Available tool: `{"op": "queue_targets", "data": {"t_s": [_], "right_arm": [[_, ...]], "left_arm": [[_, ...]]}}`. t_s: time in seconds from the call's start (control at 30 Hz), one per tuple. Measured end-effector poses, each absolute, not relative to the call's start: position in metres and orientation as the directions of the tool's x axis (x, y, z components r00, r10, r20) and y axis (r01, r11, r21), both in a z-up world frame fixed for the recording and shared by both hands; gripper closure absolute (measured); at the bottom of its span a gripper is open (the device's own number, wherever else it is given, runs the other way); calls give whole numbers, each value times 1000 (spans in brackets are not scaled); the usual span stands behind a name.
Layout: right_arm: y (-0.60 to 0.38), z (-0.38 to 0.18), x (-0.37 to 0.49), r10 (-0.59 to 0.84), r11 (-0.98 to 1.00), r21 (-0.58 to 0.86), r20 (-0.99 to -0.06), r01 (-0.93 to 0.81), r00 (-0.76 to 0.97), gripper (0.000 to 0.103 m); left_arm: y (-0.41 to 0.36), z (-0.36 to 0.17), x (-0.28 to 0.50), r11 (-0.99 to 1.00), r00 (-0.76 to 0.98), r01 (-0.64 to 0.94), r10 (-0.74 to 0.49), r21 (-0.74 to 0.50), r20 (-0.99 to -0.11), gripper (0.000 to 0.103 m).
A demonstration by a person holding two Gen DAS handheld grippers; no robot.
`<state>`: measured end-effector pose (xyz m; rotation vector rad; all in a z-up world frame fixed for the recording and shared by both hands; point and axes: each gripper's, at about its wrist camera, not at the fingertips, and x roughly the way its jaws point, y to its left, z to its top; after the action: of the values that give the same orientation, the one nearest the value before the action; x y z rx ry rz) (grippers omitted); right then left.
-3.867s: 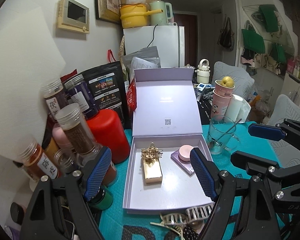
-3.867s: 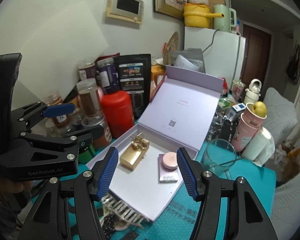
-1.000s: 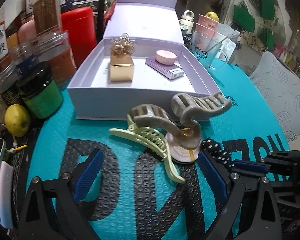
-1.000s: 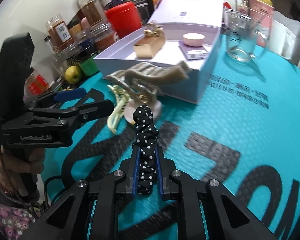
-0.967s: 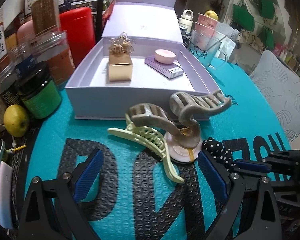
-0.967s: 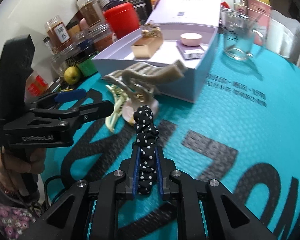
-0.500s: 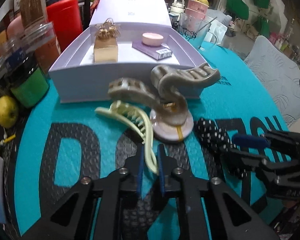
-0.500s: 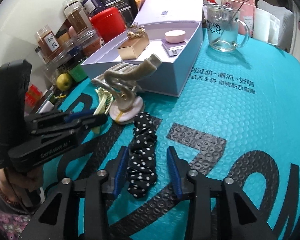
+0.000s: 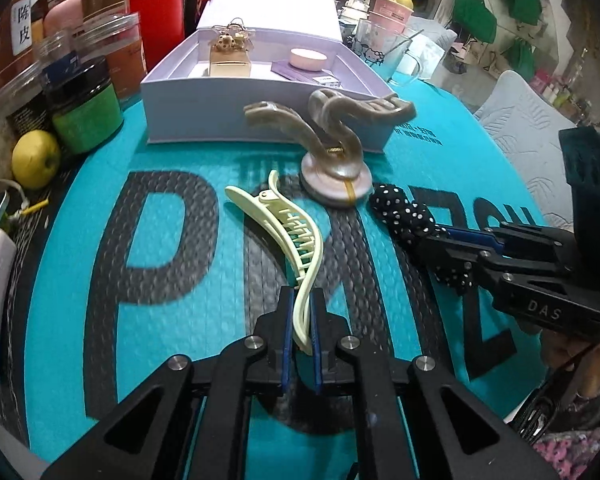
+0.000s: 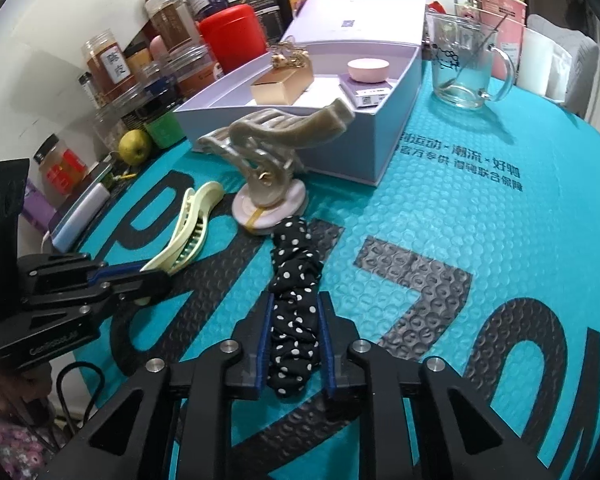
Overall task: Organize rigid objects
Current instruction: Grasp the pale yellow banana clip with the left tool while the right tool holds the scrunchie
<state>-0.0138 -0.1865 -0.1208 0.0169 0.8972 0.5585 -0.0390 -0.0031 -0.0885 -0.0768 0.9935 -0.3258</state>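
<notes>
While the left hand-held gripper [image 9: 299, 334] pinches a curved plastic claw clip [image 9: 288, 232], the right hand-held gripper [image 10: 295, 344] clasps a ruffled scrunchie [image 10: 294, 292].

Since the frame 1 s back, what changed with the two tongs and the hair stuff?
The left tongs, open then, have shut on the pale yellow hair clip and drawn it back from the beige claw clip. The right tongs opened briefly and are closed around the polka-dot scrunchie again. The claw clip, the round compact under it and the lavender box stayed put.

Pale yellow hair clip [image 9: 296, 236], black white-dotted scrunchie [image 10: 294, 300], taupe claw clip [image 9: 332, 128] (pearly sheen), lilac box [image 9: 228, 112], teal mat [image 10: 480, 240].
</notes>
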Motion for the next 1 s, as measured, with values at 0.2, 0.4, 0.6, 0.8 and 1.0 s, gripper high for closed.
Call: {"op": "queue_targets", "data": {"t_s": [0.2,0.4,0.6,0.8,1.0], "right_arm": [[-180,-120,-30,483,836,235,-743,-496,463,83],[-180,-121,-31,473,847,236,-745,-476,471,71],[-179,-120,-27,457,854,218,-748,-472,482,66],[-178,-120,-23,453,855,212,-748,-472,484,66],[-180,-119,-20,457,854,219,-750,-471,478,64]], "left_arm": [[-1,-88,-49,952,503,234,-292,-197,-813,95],[4,-89,-37,952,488,181,-305,-246,-818,95],[-1,-88,-30,956,485,191,-289,-223,-825,95],[-14,-87,-29,964,492,220,-244,-152,-835,94],[-16,-85,-26,961,476,220,-253,-164,-842,94]]}}
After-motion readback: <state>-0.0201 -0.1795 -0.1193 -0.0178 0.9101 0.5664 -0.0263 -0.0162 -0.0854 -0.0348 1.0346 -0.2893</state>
